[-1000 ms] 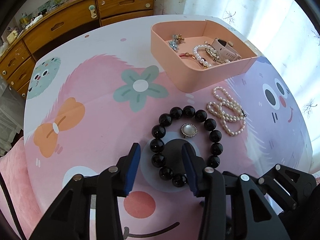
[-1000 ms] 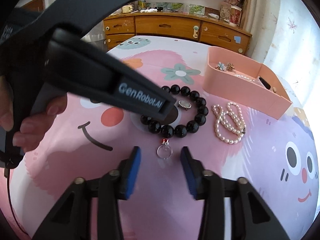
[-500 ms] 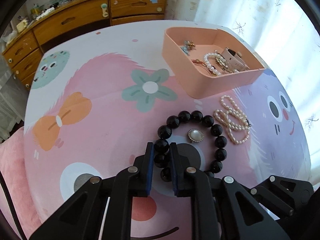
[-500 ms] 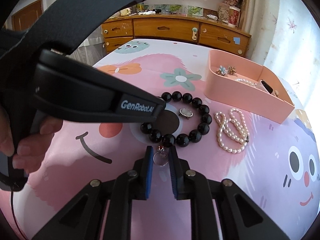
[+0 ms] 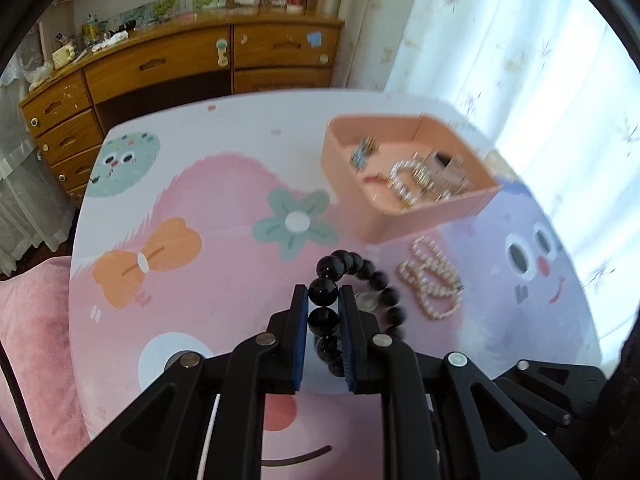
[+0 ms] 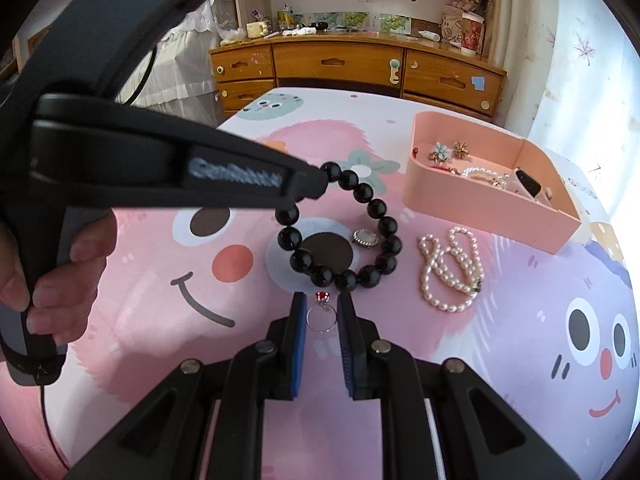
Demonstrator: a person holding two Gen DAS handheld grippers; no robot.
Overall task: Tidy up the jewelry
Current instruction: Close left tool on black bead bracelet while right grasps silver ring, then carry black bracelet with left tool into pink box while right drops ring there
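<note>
My left gripper (image 5: 323, 300) is shut on the black bead bracelet (image 5: 362, 272) and holds it lifted off the table; in the right wrist view the bracelet (image 6: 380, 216) hangs from the left gripper's tip (image 6: 308, 184). My right gripper (image 6: 322, 308) is shut on a silver ring with a red stone (image 6: 320, 312), just above the table. A pearl brooch (image 6: 365, 237) and a white pearl necklace (image 6: 450, 268) lie on the table. The pink tray (image 6: 480, 200) at the right holds earrings, a pearl bracelet and other pieces.
The round table (image 6: 400, 360) has a pink cartoon cover. A wooden dresser (image 6: 360, 68) stands behind it and a curtained window (image 5: 520, 60) is at the right. A pink cushion (image 5: 32, 340) is at the table's left edge.
Both grippers closed from open, the left on the black bracelet and the right on the ring. The left gripper then lifted the bracelet off the table; the right rose slightly with the ring.
</note>
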